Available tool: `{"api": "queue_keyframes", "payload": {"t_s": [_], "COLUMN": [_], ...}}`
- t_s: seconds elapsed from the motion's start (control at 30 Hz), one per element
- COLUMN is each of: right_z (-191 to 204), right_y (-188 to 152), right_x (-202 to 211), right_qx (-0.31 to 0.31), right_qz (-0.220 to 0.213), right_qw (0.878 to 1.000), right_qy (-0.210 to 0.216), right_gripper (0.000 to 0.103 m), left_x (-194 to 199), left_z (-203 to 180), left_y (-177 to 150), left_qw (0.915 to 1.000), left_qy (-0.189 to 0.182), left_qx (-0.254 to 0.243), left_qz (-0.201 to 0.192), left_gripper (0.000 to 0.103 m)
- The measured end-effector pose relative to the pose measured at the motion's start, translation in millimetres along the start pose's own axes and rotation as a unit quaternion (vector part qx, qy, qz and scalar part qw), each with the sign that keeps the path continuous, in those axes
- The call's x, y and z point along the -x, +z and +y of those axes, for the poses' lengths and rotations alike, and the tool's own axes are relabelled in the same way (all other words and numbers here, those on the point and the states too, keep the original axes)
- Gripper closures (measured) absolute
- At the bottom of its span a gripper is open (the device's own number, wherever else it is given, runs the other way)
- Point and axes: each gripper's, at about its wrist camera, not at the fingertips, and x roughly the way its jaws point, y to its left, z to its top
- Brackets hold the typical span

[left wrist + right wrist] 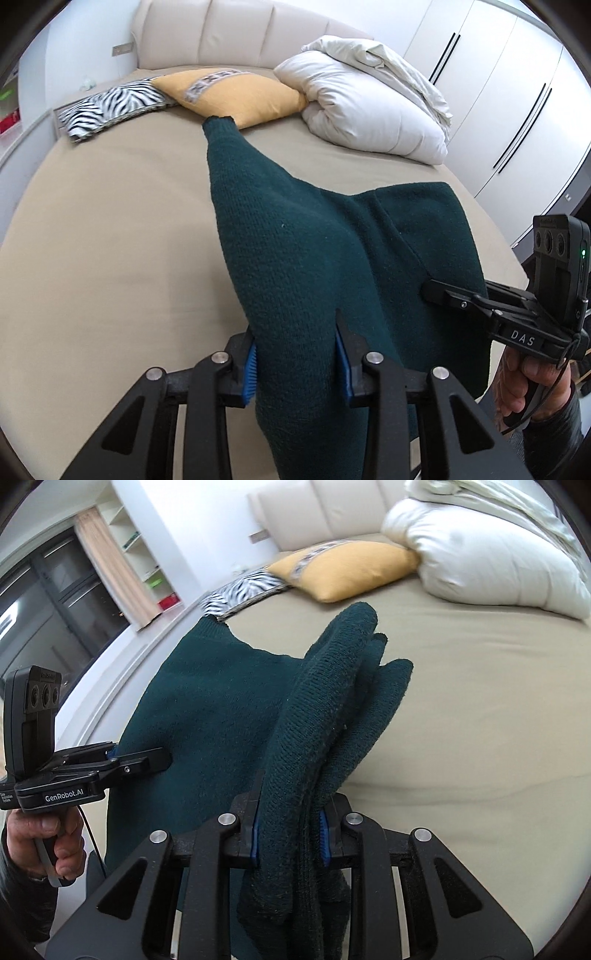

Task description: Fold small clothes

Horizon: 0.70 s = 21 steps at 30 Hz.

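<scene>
A dark green sweater (295, 236) was held up over the bed (110, 229), with one gripper on each side of it.

The left gripper (295, 354) had its jaws partly closed, and a thick bunch of the green knit filled the gap between them. The blue pads (252, 373) pressed on the cloth from both sides. From this grip the sweater ran away toward the pillows, and a sleeve end (218, 123) pointed at the yellow pillow (236, 96).

The right gripper (290, 834) also had its jaws partly closed, and it pinched a fat roll of folded knit. Several layers of the sweater were squeezed between its blue pads (323, 836). Some cloth hung down below the jaws, and some stuck up past them like a thick mitten.

In the left wrist view, the right gripper showed from the side, and its black fingers (447, 295) gripped the sweater's far edge. The person's right hand (532, 380) held the handle. In the right wrist view, the left gripper showed the same way, and the left hand (48, 842) held its handle.

The bed had a tan sheet. Near the headboard (236, 33) lay a zebra pillow (110, 105), the yellow pillow and a folded white blanket (373, 99). White closet doors (509, 96) stood beside the bed.
</scene>
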Motion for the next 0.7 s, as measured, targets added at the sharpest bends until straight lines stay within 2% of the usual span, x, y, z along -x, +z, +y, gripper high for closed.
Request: {"api": "queue_keyframes", "payload": {"t_s": [0.1,0.23,0.6,0.7], "right_z": [18,33,18,8], "right_y": [-13,-31,-28,-31], "right_x": [-11,-27,-96,-117], "right_qx": [-0.002,0.009,-0.048,-0.049], "right_qz": [0.012,0.027,0.056,0.071], "right_qw": [1.000,1.000,0.997,0.996], "right_qy": [0.013,0.010,0.025,0.010], "right_gripper": [0.082,0.082,0.082,0.082], "left_x": [7,-8,-50,-67], "left_z": [16,45,74,83], "left_y": [-22,-40,-48,-55], "left_qw": [0.9999,0.9991,0.9972,0.9962], "left_qy": [0.005,0.001,0.012,0.021], "left_qx": [0.013,0.040,0.065,0.067], "left_qz": [0.007,0.017,0.033,0.051], "left_gripper": [0.067,0.067,0.066,0.063]}}
